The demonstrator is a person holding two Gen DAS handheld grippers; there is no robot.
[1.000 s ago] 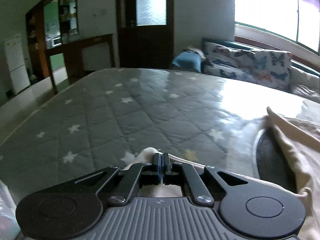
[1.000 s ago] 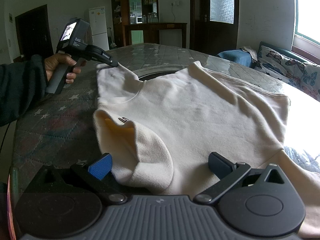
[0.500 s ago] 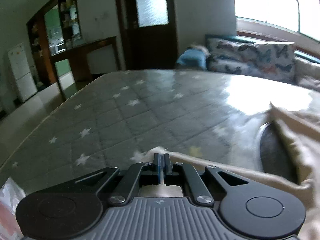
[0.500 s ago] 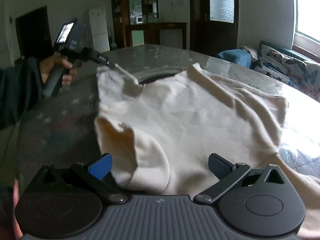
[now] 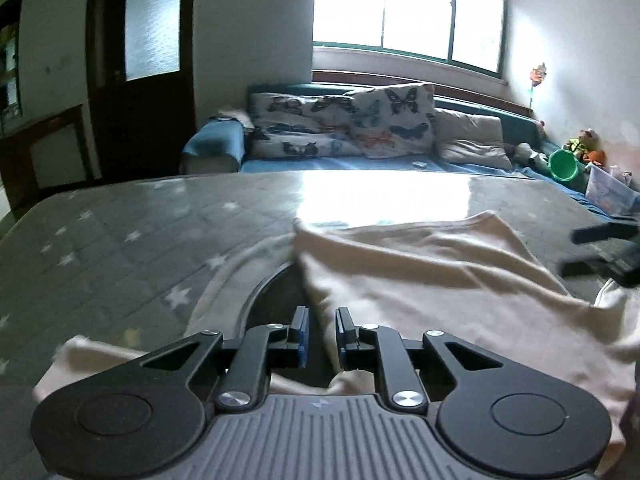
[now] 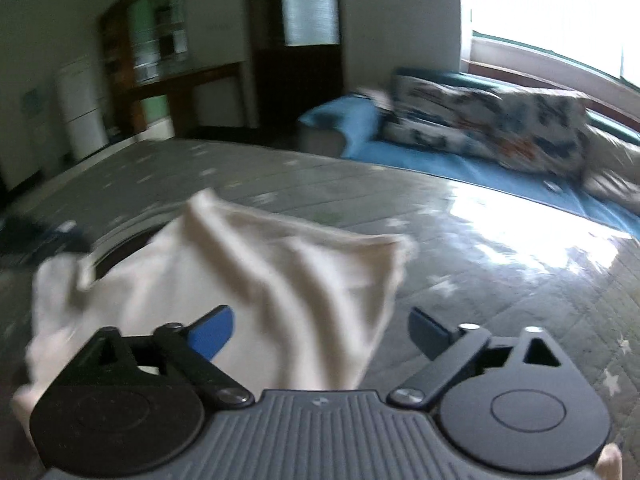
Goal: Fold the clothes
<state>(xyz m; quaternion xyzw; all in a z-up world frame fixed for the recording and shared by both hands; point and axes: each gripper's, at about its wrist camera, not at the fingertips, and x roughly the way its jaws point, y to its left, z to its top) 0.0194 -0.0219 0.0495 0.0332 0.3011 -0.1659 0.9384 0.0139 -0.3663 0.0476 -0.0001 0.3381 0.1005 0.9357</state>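
Just ahead of left gripper [image 5: 319,334], jaws slightly apart: cream garment [image 5: 440,292], rumpled on starred mat [image 5: 120,248]. Right gripper [image 6: 320,332] wide apart, cloth btwn. Mid-fold prob; next needs regrip on an edge.

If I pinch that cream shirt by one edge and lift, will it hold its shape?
Probably not. The cream shirt already lies in soft ridges and wrinkles, so it likely droops. It looks thin, probably light. On the quilted star cover it may drag rather than slide.

No readable text, labels or numbers seen in either wrist view; right view is motion-blurred.
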